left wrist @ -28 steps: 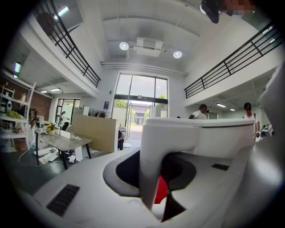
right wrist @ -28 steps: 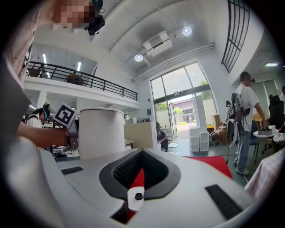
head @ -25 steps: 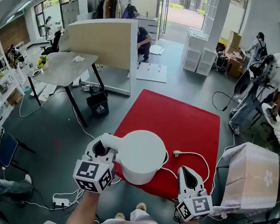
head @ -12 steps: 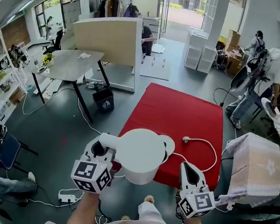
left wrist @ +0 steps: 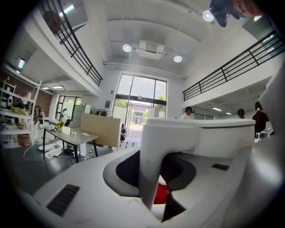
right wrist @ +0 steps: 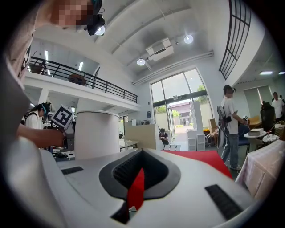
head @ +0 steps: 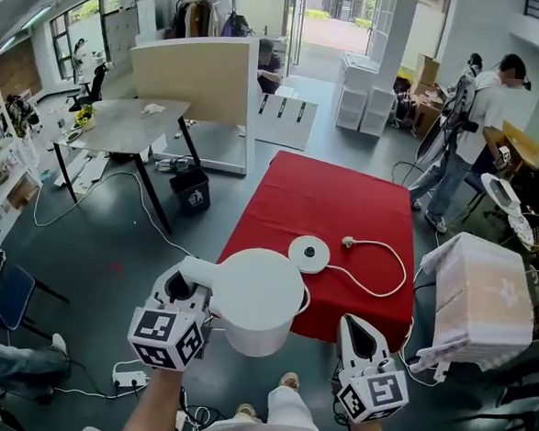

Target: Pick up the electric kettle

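While the left gripper (head: 189,285) is clamped on the handle (left wrist: 153,160) of the white kettle (head: 259,301), the body hangs out to the right of the jaws in the lower middle of the head view. It is in the air, in front of the near edge of the red table (head: 344,201) and clear of its round base (head: 309,254) - so the whole weight pulls sideways on one narrow hold. The main risk, as I judge it, is the smooth handle turning or sliding between the pads, letting the kettle tip spout-down or drop to the floor below. Whether there is water inside cannot be told; if there is, a tilt would spill it.

The right gripper (head: 358,329), at the lower right, has its jaws together on nothing and sits well apart from the kettle, so it offers no support. A careless swing back could also knock the kettle against the table edge or catch the cord (head: 390,264) looped beside the base.
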The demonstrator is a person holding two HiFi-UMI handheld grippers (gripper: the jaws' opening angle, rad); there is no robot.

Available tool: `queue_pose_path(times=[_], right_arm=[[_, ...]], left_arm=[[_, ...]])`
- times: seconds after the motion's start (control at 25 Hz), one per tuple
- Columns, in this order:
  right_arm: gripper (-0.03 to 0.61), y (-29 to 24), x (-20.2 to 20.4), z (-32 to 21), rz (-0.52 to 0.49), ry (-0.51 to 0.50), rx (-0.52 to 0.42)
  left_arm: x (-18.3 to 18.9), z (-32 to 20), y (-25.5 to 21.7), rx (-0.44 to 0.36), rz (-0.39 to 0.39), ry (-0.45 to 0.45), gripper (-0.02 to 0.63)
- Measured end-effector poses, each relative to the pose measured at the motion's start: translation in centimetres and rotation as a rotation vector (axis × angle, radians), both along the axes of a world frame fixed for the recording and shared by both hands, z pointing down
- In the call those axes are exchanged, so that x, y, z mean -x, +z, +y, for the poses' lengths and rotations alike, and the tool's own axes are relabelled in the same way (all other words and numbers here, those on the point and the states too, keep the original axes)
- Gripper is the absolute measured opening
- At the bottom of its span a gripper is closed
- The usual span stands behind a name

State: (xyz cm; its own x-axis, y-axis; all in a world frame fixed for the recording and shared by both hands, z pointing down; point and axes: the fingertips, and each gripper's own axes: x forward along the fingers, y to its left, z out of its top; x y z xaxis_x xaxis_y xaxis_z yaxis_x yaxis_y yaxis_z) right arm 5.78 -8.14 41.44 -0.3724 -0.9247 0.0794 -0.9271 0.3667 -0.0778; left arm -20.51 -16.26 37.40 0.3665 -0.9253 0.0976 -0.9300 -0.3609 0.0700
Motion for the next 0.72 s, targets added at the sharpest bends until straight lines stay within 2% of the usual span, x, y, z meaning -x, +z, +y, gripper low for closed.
queue_pose_path(times=[0.36,0.72], right_arm=[[0.008,-1.7,-1.2,5.1,-0.012,-0.023,-0.022],[0.008,-2.8,-2.6,7.4,-0.02,-0.043,-0.043]], left_arm=[[-0.9,5.9,-1.3,-0.006,0.001,-0.025,0.097],[-2.0,9.2,-2.2,-0.02,0.015,-0.042,0.097]])
